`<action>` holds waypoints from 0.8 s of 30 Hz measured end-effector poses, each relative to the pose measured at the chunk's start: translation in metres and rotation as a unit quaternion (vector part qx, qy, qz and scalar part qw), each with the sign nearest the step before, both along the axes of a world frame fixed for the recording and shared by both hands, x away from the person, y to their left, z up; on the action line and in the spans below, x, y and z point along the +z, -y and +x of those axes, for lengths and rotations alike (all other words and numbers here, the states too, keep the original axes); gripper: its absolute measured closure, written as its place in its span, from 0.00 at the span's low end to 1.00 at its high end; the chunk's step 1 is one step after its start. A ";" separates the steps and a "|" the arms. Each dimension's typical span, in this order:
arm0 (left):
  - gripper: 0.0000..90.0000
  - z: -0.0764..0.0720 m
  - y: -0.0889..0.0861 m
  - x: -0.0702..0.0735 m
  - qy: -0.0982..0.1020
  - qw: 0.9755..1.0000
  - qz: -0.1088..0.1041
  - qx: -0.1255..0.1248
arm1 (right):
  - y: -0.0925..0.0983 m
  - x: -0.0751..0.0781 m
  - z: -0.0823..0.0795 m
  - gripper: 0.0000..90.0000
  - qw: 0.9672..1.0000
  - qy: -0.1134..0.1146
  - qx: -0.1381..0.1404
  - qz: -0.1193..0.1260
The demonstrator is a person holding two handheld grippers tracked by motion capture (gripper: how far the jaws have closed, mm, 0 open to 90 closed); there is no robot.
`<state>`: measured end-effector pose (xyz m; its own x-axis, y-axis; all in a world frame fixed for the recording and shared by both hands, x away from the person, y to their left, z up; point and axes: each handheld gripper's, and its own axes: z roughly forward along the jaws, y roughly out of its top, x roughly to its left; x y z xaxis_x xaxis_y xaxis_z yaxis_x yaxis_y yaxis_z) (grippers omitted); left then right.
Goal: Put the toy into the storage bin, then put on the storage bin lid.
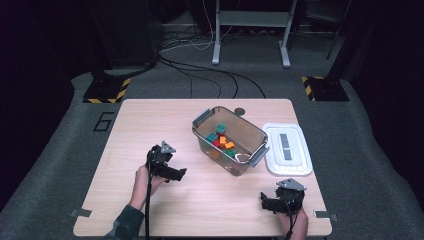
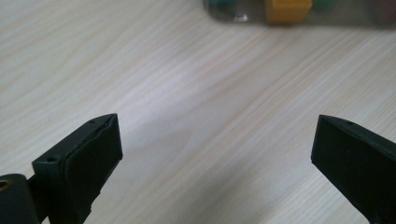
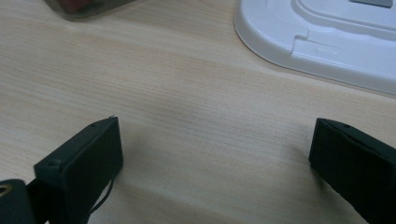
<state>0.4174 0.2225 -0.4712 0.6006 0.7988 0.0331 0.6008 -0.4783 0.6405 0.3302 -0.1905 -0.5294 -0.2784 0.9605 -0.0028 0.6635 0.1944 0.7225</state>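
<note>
Wooden table with two grippers, both with jaws wide apart and holding nothing.

At the near right, the right gripper is low over the table, and its own view shows bare wood between the jaws. A little farther, at the left, the left gripper points to the right, toward the bin; its jaws are also spread, with only wood between them. The clear bin stands past the middle of the table, with its lid off, and coloured blocks lie inside: teal, orange, red. A white lid lies flat just beside the bin, on its right. Far behind the table, cables run over the grey floor.
</note>
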 end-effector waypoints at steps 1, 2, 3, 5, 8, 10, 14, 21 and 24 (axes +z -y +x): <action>0.01 -0.002 -0.001 -0.003 0.000 1.000 -0.002 0.001 | 0.000 0.000 0.000 0.02 1.000 0.000 0.000 0.000; 0.00 -0.004 -0.003 -0.007 0.002 1.000 -0.001 0.002 | 0.000 0.000 0.000 0.02 1.000 0.000 0.000 0.000; 0.00 -0.007 -0.004 -0.010 0.005 1.000 -0.001 0.006 | 0.000 0.000 0.000 0.02 1.000 0.000 0.000 0.000; 0.00 -0.012 -0.008 -0.017 0.007 1.000 -0.003 0.015 | 0.000 0.000 0.000 0.02 1.000 0.000 0.000 0.000; 0.00 -0.019 -0.018 -0.031 0.005 0.999 -0.018 0.032 | 0.000 0.000 0.000 0.02 1.000 -0.001 -0.001 0.000; 0.00 -0.020 -0.020 -0.033 0.003 0.999 -0.020 0.035 | 0.000 0.000 0.000 0.02 1.000 -0.001 0.000 0.000; 0.00 -0.026 -0.021 -0.043 0.010 0.998 -0.026 0.048 | 0.000 0.000 0.001 0.00 1.000 -0.004 -0.002 -0.001; 0.00 -0.037 -0.016 -0.058 0.030 0.998 -0.033 0.041 | 0.001 0.001 0.003 0.00 1.000 -0.010 0.003 -0.004; 0.00 -0.037 -0.016 -0.058 0.031 0.998 -0.032 0.044 | 0.002 0.003 0.006 0.00 1.000 -0.017 0.013 -0.008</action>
